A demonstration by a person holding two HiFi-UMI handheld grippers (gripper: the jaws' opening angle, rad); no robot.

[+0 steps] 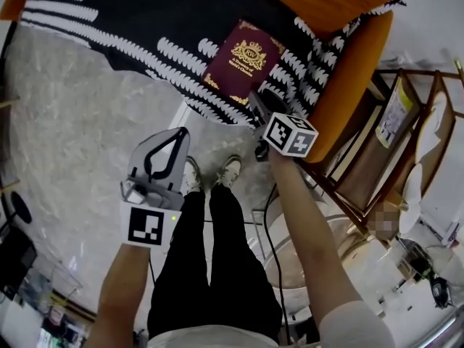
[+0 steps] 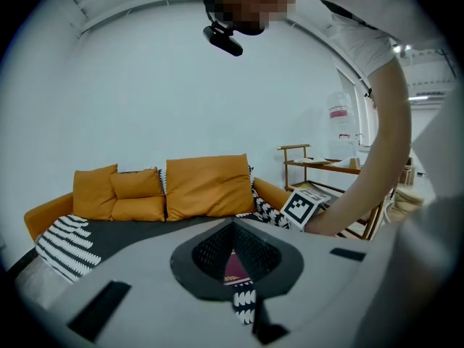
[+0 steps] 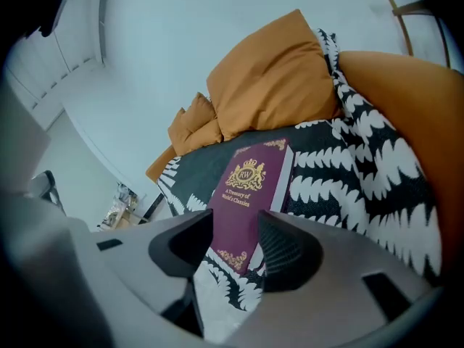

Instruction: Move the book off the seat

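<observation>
A maroon book (image 1: 243, 60) with a gold crest lies flat on the sofa seat, on a black-and-white fern-patterned throw (image 1: 130, 20), near the seat's front edge. My right gripper (image 1: 259, 101) hovers over the book's near corner with its jaws open. In the right gripper view the book (image 3: 250, 187) shows between the parted jaws of the right gripper (image 3: 235, 234), and the pads do not press on it. My left gripper (image 1: 177, 132) hangs over the floor in front of the sofa, its tips together and holding nothing. In the left gripper view, part of the book (image 2: 233, 269) shows through the closed loop of the left gripper (image 2: 232, 225).
The orange sofa arm (image 1: 355, 78) rises right of the book. A wooden rack (image 1: 406, 136) stands further right. Orange cushions (image 2: 206, 187) line the sofa back. The person's legs and shoes (image 1: 210, 172) stand on the marble floor (image 1: 72, 122).
</observation>
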